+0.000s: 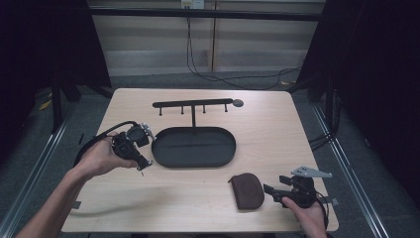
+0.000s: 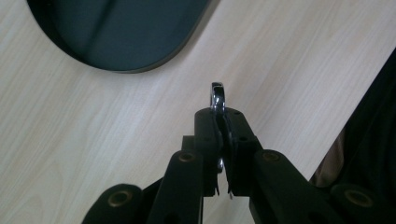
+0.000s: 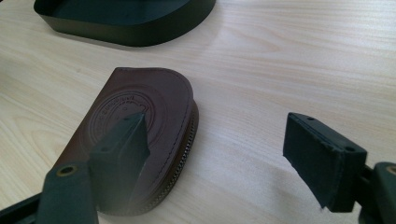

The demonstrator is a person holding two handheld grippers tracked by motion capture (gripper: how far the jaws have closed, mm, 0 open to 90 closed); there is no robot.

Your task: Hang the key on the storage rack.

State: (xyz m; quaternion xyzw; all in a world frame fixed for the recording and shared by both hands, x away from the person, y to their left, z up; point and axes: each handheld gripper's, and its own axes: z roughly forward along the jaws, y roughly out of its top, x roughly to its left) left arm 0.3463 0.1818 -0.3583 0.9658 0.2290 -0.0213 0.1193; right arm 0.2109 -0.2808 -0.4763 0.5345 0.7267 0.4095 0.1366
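Pouch [image 1: 247,191] — brown leather, rounded at 1 end, zip along its edge, a round stamp pressed into its face — lies flat near the front edge of the table [image 1: 267,129], toward the front right corner. The right gripper [image 1: 271,189] sits just beside it, jaws spread wide, 1 jaw over the leather. An oval black tray [image 1: 193,147] rests mid-table, a black rack [image 1: 193,104] with 4 pegs rising behind it. The left gripper [image 1: 143,130], at the tray's left rim, has its jaws pressed together on a small shiny metal ring [image 2: 217,95] — its tip pokes out above them.
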